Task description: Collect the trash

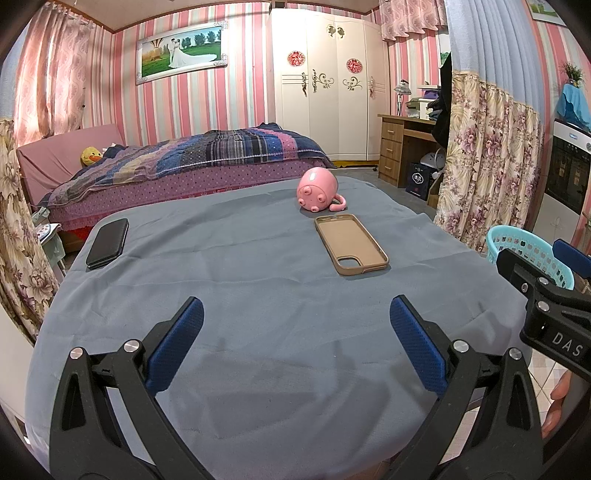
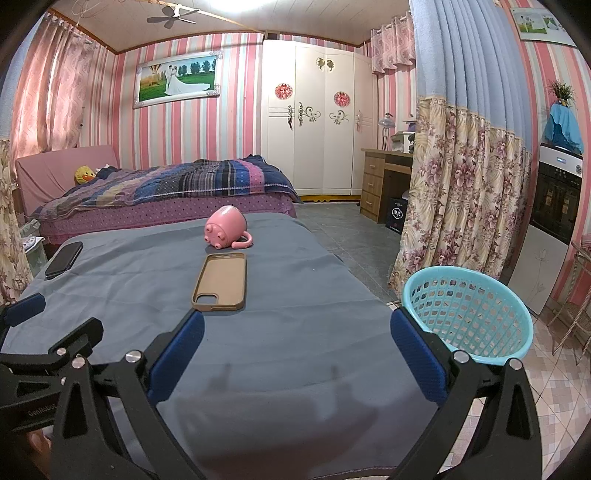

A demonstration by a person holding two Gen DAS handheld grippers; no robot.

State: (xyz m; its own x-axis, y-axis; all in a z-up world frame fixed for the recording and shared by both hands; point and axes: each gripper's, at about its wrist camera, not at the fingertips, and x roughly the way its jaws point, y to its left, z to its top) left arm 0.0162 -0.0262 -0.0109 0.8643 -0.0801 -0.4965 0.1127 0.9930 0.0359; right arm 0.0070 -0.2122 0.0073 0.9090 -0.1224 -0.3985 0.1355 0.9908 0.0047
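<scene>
Walls: pink and white striped wallpaper (image 2: 207, 122), framed photo (image 2: 176, 79).
Floor: grey tiles (image 2: 347, 240).
Furniture: bed (image 2: 166, 195) under a plaid quilt, white wardrobe (image 2: 314, 118), wooden desk (image 2: 384, 177).
Drapes: floral curtain (image 2: 458, 177).
Ceiling: fan (image 2: 171, 15).

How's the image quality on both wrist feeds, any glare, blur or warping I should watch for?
Left wrist: sharp, evenly lit, only soft shadows under the left gripper on the grey cloth; fisheye bends the walls. Right wrist: ceiling light blows out the top edge, the basket stays crisp, corners vignette black.
</scene>
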